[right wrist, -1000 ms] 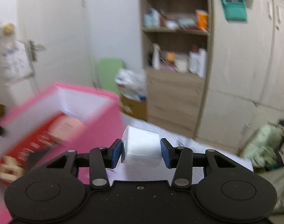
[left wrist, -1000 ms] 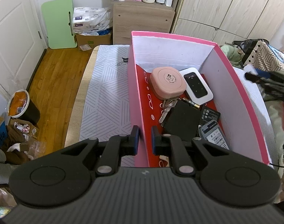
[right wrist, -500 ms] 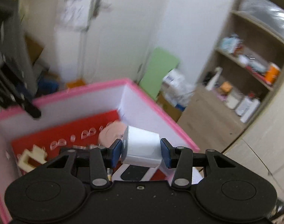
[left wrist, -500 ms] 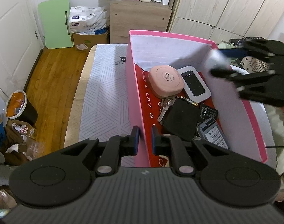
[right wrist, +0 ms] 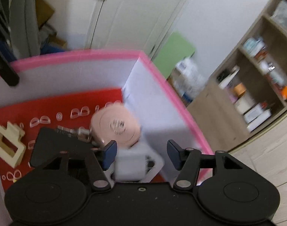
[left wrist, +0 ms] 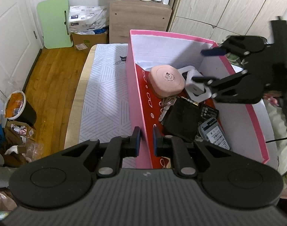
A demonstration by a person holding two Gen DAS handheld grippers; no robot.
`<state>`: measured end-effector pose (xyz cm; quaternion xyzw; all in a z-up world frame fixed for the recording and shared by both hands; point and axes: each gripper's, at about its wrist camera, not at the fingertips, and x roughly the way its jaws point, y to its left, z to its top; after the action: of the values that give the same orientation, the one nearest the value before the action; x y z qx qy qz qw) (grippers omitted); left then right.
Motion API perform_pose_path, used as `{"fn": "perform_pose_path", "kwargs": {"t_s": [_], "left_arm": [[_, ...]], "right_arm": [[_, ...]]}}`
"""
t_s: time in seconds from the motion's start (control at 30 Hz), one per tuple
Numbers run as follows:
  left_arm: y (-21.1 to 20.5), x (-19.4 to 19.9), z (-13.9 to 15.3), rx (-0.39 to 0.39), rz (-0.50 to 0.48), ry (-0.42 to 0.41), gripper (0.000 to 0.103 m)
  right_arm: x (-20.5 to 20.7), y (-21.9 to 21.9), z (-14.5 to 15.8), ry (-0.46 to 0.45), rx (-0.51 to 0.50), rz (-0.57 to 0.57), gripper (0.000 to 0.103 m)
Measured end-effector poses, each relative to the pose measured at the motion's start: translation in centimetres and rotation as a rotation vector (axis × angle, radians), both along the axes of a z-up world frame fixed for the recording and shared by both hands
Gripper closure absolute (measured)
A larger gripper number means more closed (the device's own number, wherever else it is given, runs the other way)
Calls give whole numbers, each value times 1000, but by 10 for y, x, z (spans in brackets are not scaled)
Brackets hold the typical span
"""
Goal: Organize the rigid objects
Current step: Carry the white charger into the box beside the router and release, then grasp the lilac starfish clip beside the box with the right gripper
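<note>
My left gripper (left wrist: 145,141) is shut on the near left wall of the pink box (left wrist: 133,86). Over the box's far right corner, my right gripper (left wrist: 200,66) hangs with its jaws opening. A white cube (left wrist: 195,86) lies just below them on a white device with a dark screen (left wrist: 186,71), and no pad touches it. In the right wrist view the blurred cube (right wrist: 130,167) sits low between the spread fingers of that gripper (right wrist: 141,154). Inside the box lie a pink rounded case (left wrist: 167,81), keys (left wrist: 165,105), a black wallet (left wrist: 181,120) and a cream clip (right wrist: 7,146).
The box stands on a surface with a grey line-patterned cover (left wrist: 105,94). Left of it is wooden floor with a bin (left wrist: 19,105) and clutter. A green board (left wrist: 53,22), a cardboard box and a shelf unit (left wrist: 139,18) stand at the back, with wardrobe doors to the right.
The right gripper swung in over the box, rolled, and opened its jaws; the white cube left them and dropped into the box. The left gripper kept its hold on the wall.
</note>
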<state>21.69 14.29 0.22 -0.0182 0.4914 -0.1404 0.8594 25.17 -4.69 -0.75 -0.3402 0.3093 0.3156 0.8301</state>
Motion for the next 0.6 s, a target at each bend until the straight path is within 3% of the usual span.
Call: {"fn": "perform_pose_path", "kwargs": {"t_s": [0.13,0.2,0.37,0.47,0.6], "left_arm": [[0,-2,-1,-1,2,-12,92],[3,-2,-1,-17,10,-12,92],[7,-3,-2,-34,16,-11,92],[6,-2,-2,-31,13,-7,92],[5,-3,-1,-20,6,-13,92]], "right_arm": [[-26,-40,31,-155,223,-29,38],[-36,-61,41,-197,288,-63,38],[-46,-124,33,-128,421,-162,38],[-45,-150,9,-58,418,-215,39],[-62,-153,-20,-99,240,-202,41]]}}
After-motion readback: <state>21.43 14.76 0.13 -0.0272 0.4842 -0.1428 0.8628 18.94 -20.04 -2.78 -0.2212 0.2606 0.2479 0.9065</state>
